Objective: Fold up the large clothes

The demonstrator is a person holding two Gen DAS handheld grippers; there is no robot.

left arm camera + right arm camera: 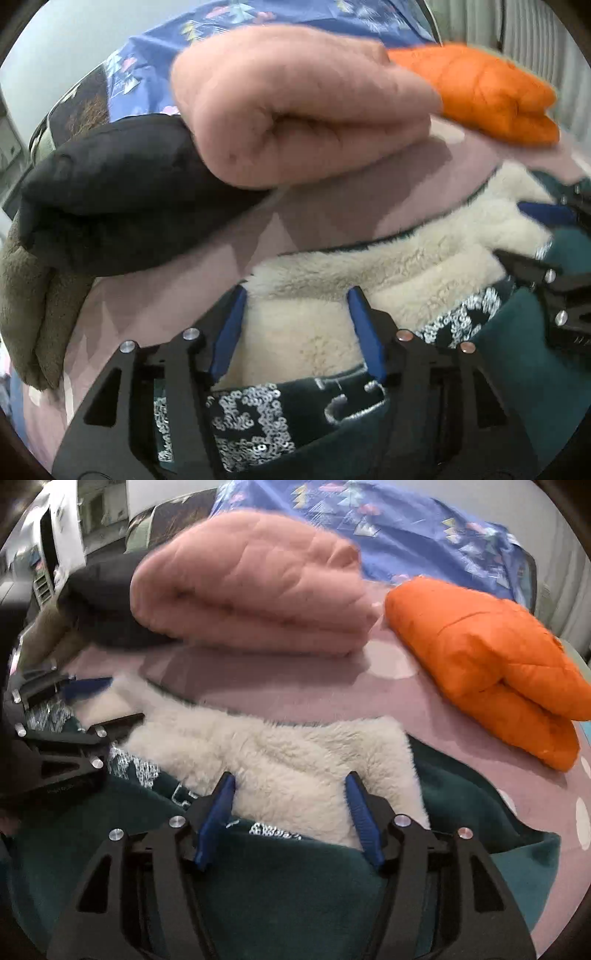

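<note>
A dark green garment [280, 890] with cream fleece lining [284, 753] and sequined lettering [243, 417] lies on the pink bed cover [295, 686]. Part of it is turned back, so the lining [332, 266] faces up. My left gripper [297, 295] hovers over the lining's left part with its blue pads [229, 328] apart and nothing pinched between them. Over the lining's right part, my right gripper [290, 777] stands open the same way. Each gripper also shows in the other's view: the right gripper [532, 236] at the right edge, the left gripper [110, 701] at the left edge.
Folded clothes line the back of the bed: a pink quilted one [251, 590], an orange puffer [491, 664], a black one [110, 214] and an olive fleece [26, 306]. Behind them lies a blue patterned sheet [406, 528]. White furniture [55, 528] stands at the far left.
</note>
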